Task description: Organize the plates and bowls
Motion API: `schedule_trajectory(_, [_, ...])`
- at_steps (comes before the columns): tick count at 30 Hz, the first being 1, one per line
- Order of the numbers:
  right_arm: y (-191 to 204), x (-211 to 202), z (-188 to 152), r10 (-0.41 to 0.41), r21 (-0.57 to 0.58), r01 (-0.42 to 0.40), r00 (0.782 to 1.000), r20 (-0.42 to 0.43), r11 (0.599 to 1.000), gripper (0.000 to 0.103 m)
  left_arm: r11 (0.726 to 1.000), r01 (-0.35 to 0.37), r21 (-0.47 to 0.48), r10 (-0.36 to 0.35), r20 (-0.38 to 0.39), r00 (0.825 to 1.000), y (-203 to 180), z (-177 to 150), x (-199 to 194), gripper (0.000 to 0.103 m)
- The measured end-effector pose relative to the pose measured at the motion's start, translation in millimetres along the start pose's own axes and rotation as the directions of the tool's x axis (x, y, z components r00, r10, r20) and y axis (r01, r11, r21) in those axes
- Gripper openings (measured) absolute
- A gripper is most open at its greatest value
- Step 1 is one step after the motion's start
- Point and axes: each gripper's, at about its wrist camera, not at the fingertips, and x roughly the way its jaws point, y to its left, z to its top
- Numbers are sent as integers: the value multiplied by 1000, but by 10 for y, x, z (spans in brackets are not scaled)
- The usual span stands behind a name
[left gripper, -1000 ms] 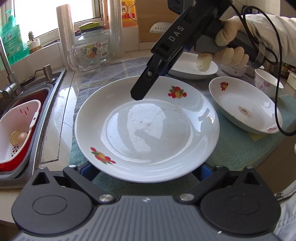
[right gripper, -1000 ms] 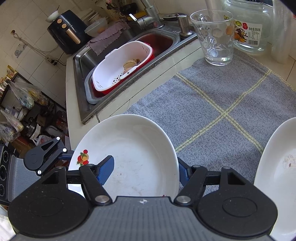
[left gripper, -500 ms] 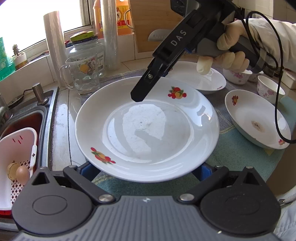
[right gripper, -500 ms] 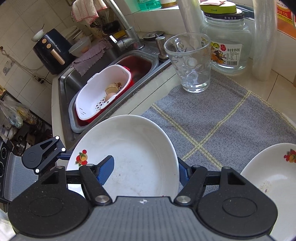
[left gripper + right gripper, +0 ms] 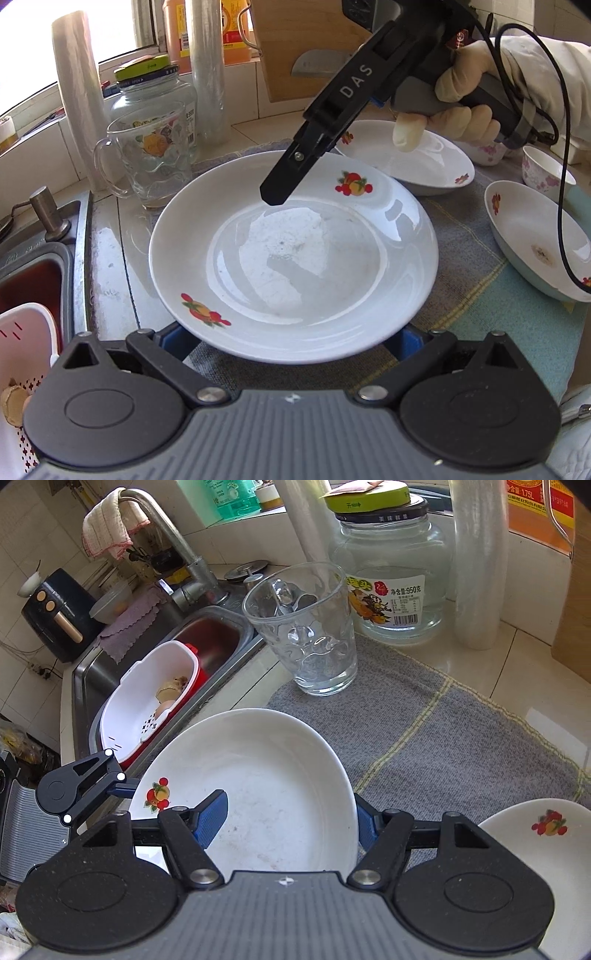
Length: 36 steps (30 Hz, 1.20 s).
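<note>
Plates and bowls crowd a kitchen desk as both tongs carry one white plate (image 5: 295,258) between them. From the left wrist view, the left tongs (image 5: 291,338) reach under the plate's near rim with their blue pads on either side, but whether they clamp it cannot be told. The right tongs (image 5: 288,818) are clenched across the opposite rim, one blue pad inside the dish and one outside; a gloved hand (image 5: 461,110) grips their handle. The plate, printed with fruit motifs, hangs over the grey mat (image 5: 424,720) near the desk's sink-side edge. Beyond it, toward the back of the desk, lies a second white dish (image 5: 417,158), and a third dish (image 5: 535,240) sits toward the right edge. A small flowered cup (image 5: 546,181) stands just behind that. At the back left, a glass mug (image 5: 306,635) stands beside a lidded glass jar (image 5: 391,576). The sink (image 5: 207,635) along the left edge holds a white colander (image 5: 147,701) in a red basin.
</note>
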Motion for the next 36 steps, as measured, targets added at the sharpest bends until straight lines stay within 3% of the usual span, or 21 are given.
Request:
schedule_trajectory(15, [-66,149,30,-21,32,21,1000,-2,999,76,1000,20,13,-20,-31,999,148,13,143,101])
schedule_trajectory(21, [53,122,7,-38,9,38,999,19,999,100,1000,13,18,-12,-30,999,127,-24,127,101])
schedule_trajectory(29, [250,-120,-105,-111,-3,111,992,60,994,103,1000,6,-27,-8,-54,999,128,-163,-74,101])
schedule_trajectory(36, [471,-433,-330,-176,10,176,975,136,984,103,999,-15,-32,15,6,1000,-54,-140,-369,101])
